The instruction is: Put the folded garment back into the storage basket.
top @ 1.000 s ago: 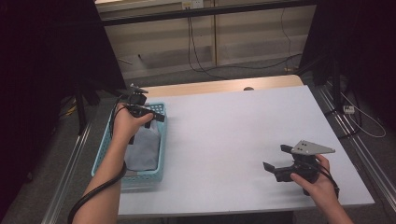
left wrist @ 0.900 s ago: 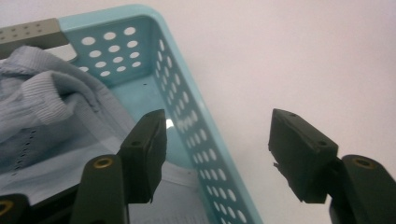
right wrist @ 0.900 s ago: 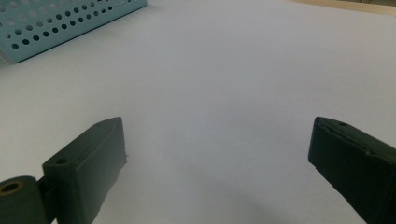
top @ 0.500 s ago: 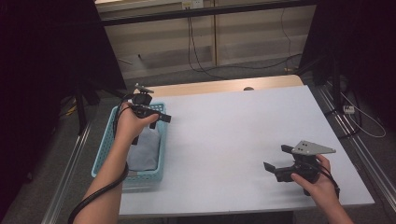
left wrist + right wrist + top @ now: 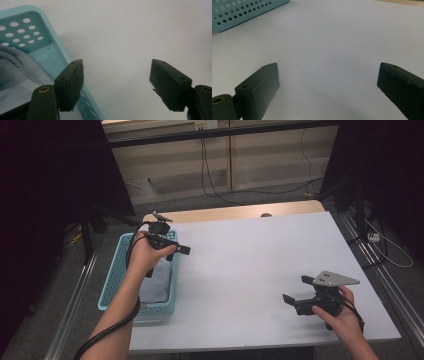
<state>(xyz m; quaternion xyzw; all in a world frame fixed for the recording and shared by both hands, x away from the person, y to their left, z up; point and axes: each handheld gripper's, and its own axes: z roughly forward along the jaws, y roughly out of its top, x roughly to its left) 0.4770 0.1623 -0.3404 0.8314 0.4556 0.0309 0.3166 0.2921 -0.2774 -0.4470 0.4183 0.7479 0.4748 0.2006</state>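
Your left gripper (image 5: 172, 249) over the blue basket's (image 5: 112, 287) right rim, jaws just been opening, nothing between them, grey cloth (image 5: 156, 282) lying inside the basket, your right gripper (image 5: 296, 290) well apart above the white worktop (image 5: 250, 265), jaws wide, empty.

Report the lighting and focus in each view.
High view: table evenly lit, dark surroundings. Left gripper view: blue basket and grey cloth soft, slightly blurred. Right gripper view: soft shadow under the near, out-of-focus jaws.
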